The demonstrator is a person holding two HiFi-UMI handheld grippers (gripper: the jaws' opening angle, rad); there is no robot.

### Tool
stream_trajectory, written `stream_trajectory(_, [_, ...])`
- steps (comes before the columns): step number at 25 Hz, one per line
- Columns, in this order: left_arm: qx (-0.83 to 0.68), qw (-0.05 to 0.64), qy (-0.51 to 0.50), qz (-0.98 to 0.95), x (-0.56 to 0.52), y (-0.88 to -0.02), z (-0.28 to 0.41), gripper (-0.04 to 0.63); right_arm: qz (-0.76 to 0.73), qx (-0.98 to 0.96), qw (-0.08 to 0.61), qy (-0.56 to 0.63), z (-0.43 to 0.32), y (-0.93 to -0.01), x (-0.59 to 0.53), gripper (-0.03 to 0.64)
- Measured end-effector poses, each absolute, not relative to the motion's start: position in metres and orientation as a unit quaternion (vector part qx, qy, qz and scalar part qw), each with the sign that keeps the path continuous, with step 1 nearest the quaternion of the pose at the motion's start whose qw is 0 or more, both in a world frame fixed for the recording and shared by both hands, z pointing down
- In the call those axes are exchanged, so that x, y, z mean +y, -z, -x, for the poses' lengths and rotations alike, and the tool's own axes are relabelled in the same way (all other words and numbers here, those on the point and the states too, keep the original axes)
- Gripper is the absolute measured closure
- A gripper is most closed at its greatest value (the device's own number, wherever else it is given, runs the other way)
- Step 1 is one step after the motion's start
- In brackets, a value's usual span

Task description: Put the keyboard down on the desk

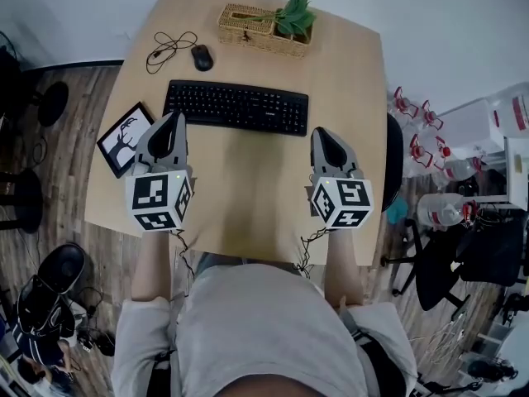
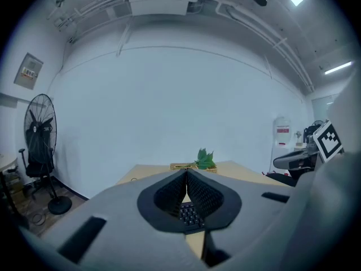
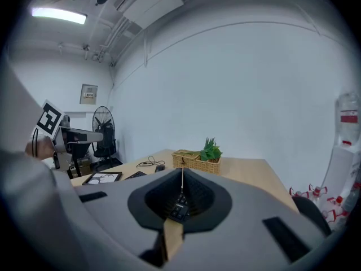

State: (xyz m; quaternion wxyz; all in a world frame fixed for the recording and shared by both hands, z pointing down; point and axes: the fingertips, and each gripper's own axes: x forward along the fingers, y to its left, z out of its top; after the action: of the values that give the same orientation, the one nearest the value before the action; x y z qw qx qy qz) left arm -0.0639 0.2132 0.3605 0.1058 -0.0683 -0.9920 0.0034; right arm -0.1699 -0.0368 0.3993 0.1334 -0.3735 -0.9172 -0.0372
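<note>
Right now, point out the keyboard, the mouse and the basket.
keyboard [image 1: 236,107], head view, middle of its keys.
mouse [image 1: 202,57], head view, top of its body.
basket [image 1: 254,38], head view, its near woven wall.

The room is evenly bright under white ceiling lighting. A tube light [image 3: 59,16] glows hard and slightly blown out high on the left of the right gripper view, and another strip [image 2: 338,68] shines at the upper right of the left gripper view. The pale wall [image 2: 180,106] comes out flat and a little bluish. In the head view the desk [image 1: 248,188] is well lit, its shadows soft and faint. Both gripper views are round fisheye pictures, black in the corners, with the ceiling lines bowed. The nearest grey shell of the left gripper [image 2: 186,171] and of the right gripper [image 3: 181,171] looks soft, while things farther off stay fairly sharp
</note>
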Motion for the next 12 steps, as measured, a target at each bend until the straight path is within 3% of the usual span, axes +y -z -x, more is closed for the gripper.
stream_trajectory(12, [-0.996,0.054,-0.019,0.065,0.168,-0.310,0.017,0.584,0.394,-0.916,0.065,0.027,0.119,-0.341,-0.061,0.602])
